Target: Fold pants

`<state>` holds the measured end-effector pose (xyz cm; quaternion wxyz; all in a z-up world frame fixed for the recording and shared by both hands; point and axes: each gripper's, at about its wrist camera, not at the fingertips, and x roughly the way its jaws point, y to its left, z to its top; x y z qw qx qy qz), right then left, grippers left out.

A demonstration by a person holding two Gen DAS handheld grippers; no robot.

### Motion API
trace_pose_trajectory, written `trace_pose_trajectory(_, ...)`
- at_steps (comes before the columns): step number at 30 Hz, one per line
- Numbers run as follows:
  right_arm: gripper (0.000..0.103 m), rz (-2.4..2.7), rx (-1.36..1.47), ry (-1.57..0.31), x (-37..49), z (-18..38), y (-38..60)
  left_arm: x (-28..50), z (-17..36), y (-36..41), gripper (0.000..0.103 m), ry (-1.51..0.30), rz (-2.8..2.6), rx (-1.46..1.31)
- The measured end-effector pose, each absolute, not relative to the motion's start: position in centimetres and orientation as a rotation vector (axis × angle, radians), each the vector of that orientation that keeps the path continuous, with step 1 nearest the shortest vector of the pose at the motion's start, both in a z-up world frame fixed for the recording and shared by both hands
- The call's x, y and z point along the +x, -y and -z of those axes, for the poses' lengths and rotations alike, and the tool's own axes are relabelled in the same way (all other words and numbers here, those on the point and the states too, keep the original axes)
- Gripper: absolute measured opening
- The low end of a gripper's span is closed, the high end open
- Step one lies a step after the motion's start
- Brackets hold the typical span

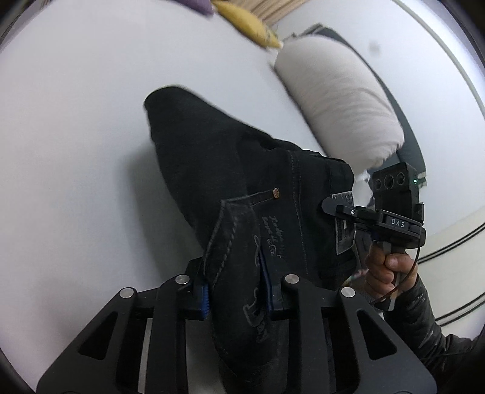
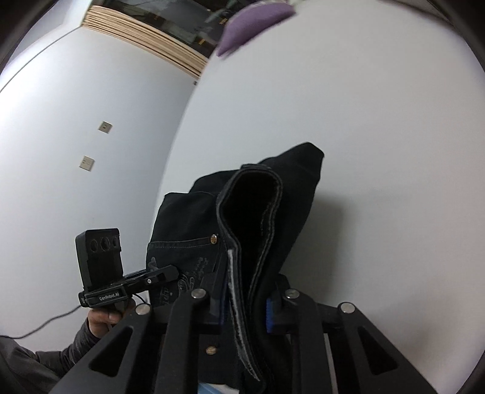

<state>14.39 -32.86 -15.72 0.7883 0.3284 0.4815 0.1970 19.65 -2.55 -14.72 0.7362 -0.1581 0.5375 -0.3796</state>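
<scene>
White bed — black pants, pale bolster.

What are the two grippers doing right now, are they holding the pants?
Left gripper: shut on the black pants, at the back pocket.
Right gripper: shut on the pants, at the waistband.

The pants lay on the bed, one end raised between both claws. A pillow sat beyond them to the right, cushions at the far edge.
</scene>
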Motion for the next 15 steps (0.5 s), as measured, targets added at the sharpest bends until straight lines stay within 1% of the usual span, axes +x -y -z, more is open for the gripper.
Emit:
trace_pose_trajectory(4, 0.020, -0.453, 0.690, -1.022, 20.5, 14.2, 31.4, 24.8, 12.2, -0.4, 0.023, -1.108, 0.787, -0.294)
trace_pose_trajectory(6, 0.020, -0.457, 0.687, -1.033, 23.8, 14.3, 30.7, 27.7, 11.9, -1.1, 0.023, -1.103, 0.764, -0.269)
trace_pose_trajectory(10, 0.020, -0.443, 0.695, -1.055, 29.6, 15.3, 29.6, 34.5, 13.5, -3.1, 0.023, -1.124, 0.699, -0.299)
trace_pose_trajectory(15, 0.019, -0.397, 0.707, -1.103, 34.5, 18.1, 29.4, 38.0, 16.5, -3.2, 0.023, -1.156, 0.673, -0.294)
